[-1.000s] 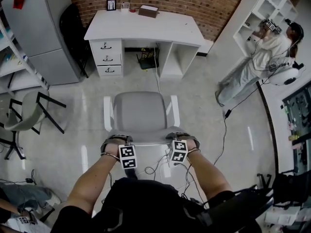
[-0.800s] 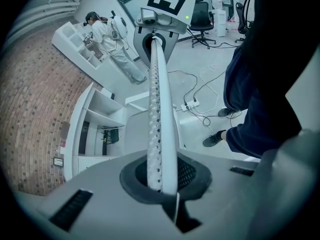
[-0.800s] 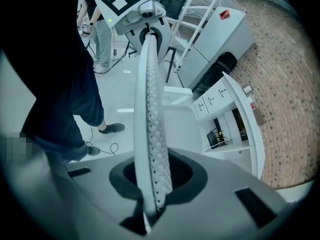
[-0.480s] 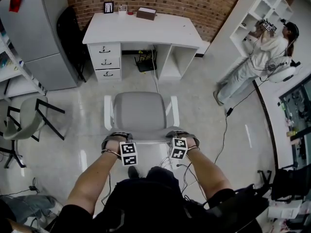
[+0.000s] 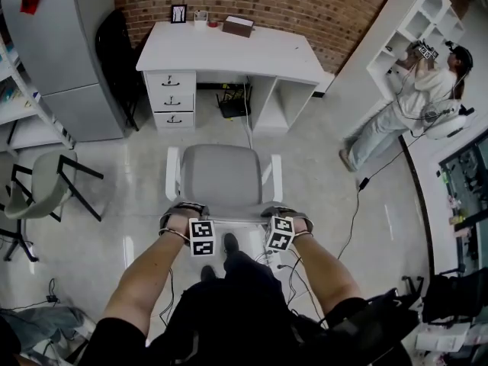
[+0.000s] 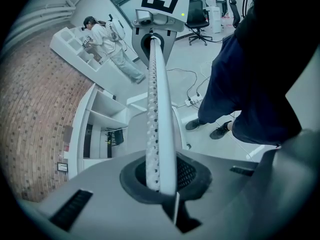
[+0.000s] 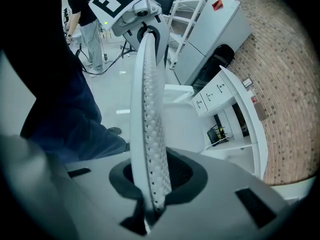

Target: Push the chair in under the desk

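A grey-seated chair (image 5: 223, 175) with white armrests stands on the floor, facing a white desk (image 5: 229, 48) with drawers on its left side; a strip of floor lies between them. In the head view my left gripper (image 5: 183, 213) and right gripper (image 5: 284, 216) both sit on the top edge of the backrest. In the left gripper view the white perforated backrest (image 6: 155, 109) runs straight into the left gripper (image 6: 160, 181), which is shut on it. In the right gripper view the backrest (image 7: 147, 119) is clamped the same way in the right gripper (image 7: 155, 189).
A grey cabinet (image 5: 57, 59) and a black chair (image 5: 118, 52) stand left of the desk. Another grey chair (image 5: 42, 185) with black legs is at the left. A person (image 5: 412, 97) works at white shelves on the right. Cables (image 5: 354, 204) trail across the floor.
The chair has rolled a little closer to the desk with both grippers still on the backrest. A shoe now shows on the floor behind the chair.
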Available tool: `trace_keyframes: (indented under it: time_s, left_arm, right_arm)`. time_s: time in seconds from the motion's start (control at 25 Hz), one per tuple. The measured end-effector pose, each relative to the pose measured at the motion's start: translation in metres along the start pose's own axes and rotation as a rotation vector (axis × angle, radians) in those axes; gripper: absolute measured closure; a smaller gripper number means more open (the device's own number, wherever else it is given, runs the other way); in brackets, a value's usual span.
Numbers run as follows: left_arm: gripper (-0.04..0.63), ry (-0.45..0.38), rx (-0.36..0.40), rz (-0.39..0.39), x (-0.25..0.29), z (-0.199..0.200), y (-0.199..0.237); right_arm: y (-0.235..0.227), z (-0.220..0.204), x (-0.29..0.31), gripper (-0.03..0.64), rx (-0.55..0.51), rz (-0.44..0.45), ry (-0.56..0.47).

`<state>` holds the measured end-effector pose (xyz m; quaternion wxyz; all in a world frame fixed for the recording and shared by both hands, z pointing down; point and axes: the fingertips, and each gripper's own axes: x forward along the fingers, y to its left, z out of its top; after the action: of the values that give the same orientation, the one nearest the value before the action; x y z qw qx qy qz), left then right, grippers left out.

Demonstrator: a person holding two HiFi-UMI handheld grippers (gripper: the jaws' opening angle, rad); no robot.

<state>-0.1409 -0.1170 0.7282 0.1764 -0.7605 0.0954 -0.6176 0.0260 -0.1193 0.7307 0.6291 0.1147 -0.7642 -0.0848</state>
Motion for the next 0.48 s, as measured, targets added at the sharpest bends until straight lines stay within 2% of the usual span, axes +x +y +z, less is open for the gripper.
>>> trace_keyframes:
  time_s: [0.48]
  left_arm:
    - [0.584, 0.018, -0.006, 0.008, 0.022, -0.016, 0.049]
  right_arm:
    - [-0.05, 0.007, 0.019, 0.565, 0.004, -0.01, -0.007]
